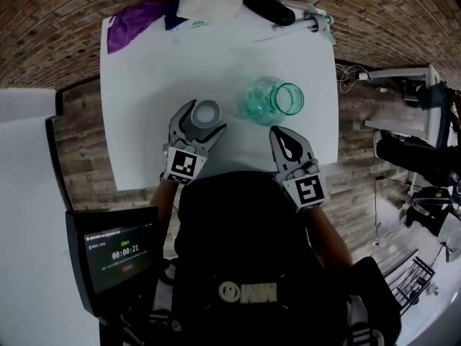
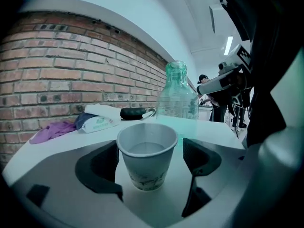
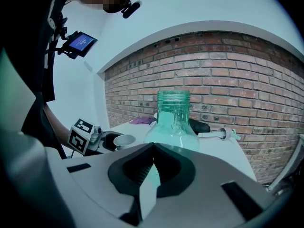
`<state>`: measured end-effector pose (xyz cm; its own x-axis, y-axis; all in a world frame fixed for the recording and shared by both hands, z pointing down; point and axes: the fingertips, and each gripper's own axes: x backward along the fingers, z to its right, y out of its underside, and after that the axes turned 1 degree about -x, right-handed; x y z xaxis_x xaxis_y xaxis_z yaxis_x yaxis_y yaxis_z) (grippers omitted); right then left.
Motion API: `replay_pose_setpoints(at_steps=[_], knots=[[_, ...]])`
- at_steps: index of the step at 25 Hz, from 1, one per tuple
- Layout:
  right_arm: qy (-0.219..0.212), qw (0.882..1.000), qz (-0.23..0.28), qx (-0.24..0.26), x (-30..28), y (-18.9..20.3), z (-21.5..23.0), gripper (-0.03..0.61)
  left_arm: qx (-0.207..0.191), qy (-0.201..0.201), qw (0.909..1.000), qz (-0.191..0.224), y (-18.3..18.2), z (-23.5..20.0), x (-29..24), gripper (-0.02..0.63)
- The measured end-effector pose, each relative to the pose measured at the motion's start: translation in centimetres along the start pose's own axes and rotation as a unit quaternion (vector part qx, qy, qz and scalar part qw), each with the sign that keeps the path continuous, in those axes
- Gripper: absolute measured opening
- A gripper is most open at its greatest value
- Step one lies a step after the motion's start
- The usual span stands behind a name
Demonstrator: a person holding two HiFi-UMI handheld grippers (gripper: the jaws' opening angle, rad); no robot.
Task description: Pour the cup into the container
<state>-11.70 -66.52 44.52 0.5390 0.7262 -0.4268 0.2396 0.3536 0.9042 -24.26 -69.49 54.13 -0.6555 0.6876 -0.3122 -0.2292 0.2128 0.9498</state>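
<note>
Paper cup (image 2: 147,160) is standing upright on the white table (image 1: 144,107), near the green-tinted container (image 1: 270,101), with liquid showing inside it. Closing gently around the mid-wall is probably the way to go, since thin paper is likely to buckle, and holding the cup level until it is tipping over the container's narrow mouth. The left gripper (image 1: 198,125) is straddling the cup, jaws spread wide, pads apparently not pressing. The right gripper (image 1: 288,146) is hovering near the container, jaws together, gripping nothing.

A white paper cup (image 2: 146,159) stood upright on the table (image 1: 144,121), holding liquid; right of it stood an open green-tinted glass container (image 1: 271,101).
</note>
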Motion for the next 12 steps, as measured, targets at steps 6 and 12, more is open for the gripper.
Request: replay_pose_setpoints(at_steps=[6,12], knots=[[0.002,1.000,0.001,-0.016,-0.3,-0.3,0.4,0.005,0.027,0.010,0.9995,0.011,-0.5,-0.7,-1.0,0.431],[0.001,1.000,0.001,-0.008,-0.4,-0.4,0.3,0.005,0.025,0.033,0.9992,0.004,-0.5,-0.2,-1.4,0.352]])
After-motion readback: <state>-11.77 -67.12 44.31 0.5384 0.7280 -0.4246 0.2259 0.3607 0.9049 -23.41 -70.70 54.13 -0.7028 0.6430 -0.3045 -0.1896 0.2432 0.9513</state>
